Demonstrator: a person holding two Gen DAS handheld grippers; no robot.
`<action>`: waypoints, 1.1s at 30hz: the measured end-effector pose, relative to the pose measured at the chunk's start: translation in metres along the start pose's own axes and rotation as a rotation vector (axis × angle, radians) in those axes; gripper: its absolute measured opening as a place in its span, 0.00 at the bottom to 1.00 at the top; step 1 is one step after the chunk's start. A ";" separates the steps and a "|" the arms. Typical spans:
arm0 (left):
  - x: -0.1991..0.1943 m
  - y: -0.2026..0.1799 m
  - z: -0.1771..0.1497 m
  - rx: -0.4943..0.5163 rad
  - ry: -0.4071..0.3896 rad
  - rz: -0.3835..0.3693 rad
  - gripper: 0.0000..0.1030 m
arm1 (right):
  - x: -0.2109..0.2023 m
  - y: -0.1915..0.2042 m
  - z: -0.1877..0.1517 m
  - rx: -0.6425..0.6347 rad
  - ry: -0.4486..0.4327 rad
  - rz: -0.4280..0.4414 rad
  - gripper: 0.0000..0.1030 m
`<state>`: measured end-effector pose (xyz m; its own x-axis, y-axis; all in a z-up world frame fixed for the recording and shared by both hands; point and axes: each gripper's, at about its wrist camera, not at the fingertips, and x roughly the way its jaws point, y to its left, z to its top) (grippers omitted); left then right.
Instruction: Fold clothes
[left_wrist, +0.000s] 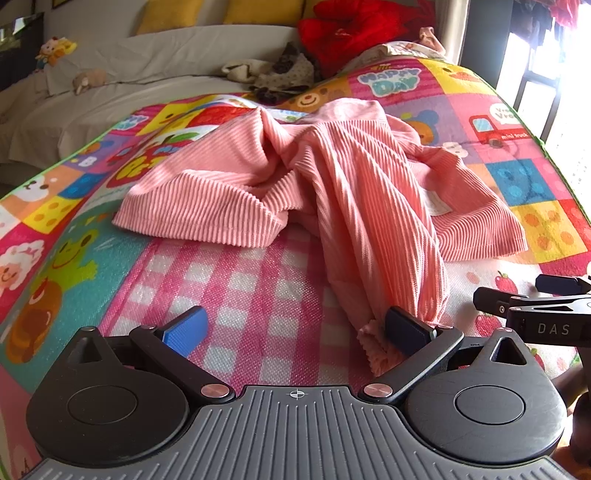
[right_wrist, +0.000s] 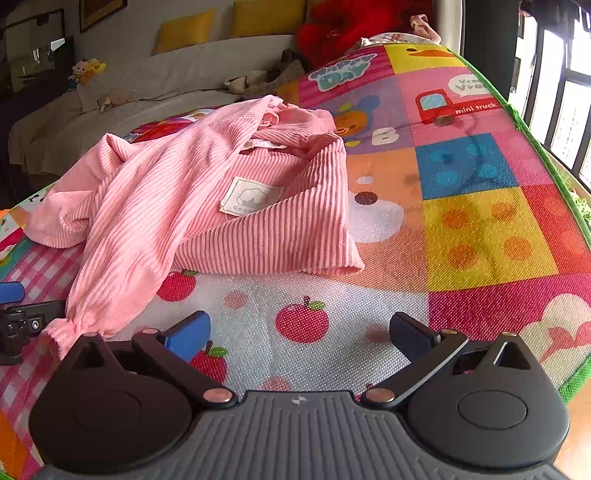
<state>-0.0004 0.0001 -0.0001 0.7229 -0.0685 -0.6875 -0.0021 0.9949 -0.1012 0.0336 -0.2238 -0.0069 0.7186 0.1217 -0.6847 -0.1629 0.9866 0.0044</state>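
Both grippers hang spread and empty over the mat (right_wrist: 480, 236). One sleeve (left_wrist: 373, 236) of the pink top (right_wrist: 207, 192) runs lengthwise toward the left gripper (left_wrist: 295, 328), its cuff (left_wrist: 376, 350) touching that gripper's right finger; the right gripper (right_wrist: 299, 332) sits farther off.

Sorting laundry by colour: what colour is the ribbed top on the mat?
Pink, all over; the ribbed top shows best in the right wrist view.

Pink ribbed garment (left_wrist: 332, 177), long-sleeved, lying crumpled and unfolded across the middle of my left view, bunched into ridges at centre. One sleeve (left_wrist: 388, 266) trails down toward the lower right of the frame, gathered cuff (left_wrist: 376, 350) at the bottom. In my right view the garment (right_wrist: 207, 192) fills the left half, white sewn label (right_wrist: 251, 197) facing up, hem toward frame centre.
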 end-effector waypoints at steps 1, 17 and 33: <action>0.000 0.000 0.000 -0.001 0.000 -0.002 1.00 | 0.000 0.000 0.000 0.000 0.000 0.000 1.00; -0.001 0.001 0.000 0.001 -0.001 -0.018 1.00 | -0.002 0.001 -0.001 -0.003 -0.005 -0.002 1.00; 0.001 -0.001 -0.004 0.018 -0.028 -0.012 1.00 | -0.002 0.001 -0.003 0.004 -0.013 -0.007 1.00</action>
<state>-0.0026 -0.0010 -0.0036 0.7420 -0.0789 -0.6657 0.0195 0.9952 -0.0962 0.0302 -0.2232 -0.0075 0.7282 0.1156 -0.6756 -0.1545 0.9880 0.0025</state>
